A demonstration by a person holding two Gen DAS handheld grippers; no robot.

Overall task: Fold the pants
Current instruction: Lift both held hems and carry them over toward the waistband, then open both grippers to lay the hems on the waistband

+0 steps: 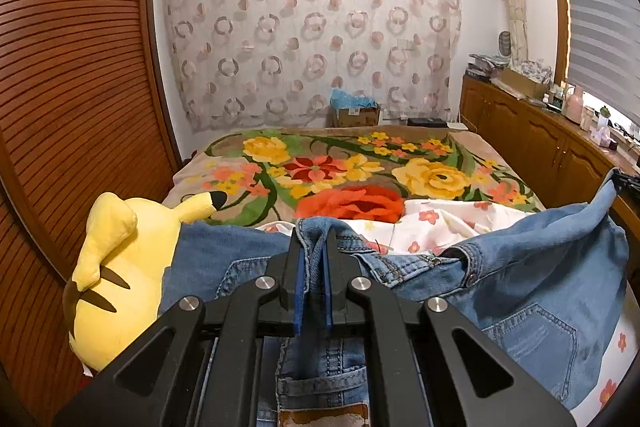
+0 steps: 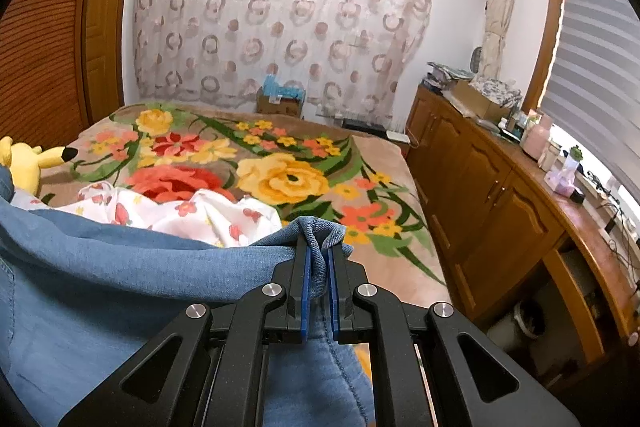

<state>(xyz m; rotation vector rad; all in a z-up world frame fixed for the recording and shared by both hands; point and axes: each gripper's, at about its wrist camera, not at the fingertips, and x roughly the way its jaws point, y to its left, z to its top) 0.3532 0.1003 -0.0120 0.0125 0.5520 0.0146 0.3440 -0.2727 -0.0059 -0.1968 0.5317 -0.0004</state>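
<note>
Where jeans (image 1: 520, 279) hang, plush toy (image 1: 120, 267) alongside

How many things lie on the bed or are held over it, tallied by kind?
Jeans: 1, held in both the left hand-held gripper and right hand-held gripper
Yellow plush toy: 1
White floral cloth: 1
Floral blanket: 1
Total: 4

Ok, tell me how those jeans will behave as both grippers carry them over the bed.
The jeans look floppy: the denim sags in a swag between the left gripper and the right gripper. They probably carry some weight, since thick seams and pockets hang low. Slipping seems unlikely, as the fingers pinch bunched cloth.
</note>
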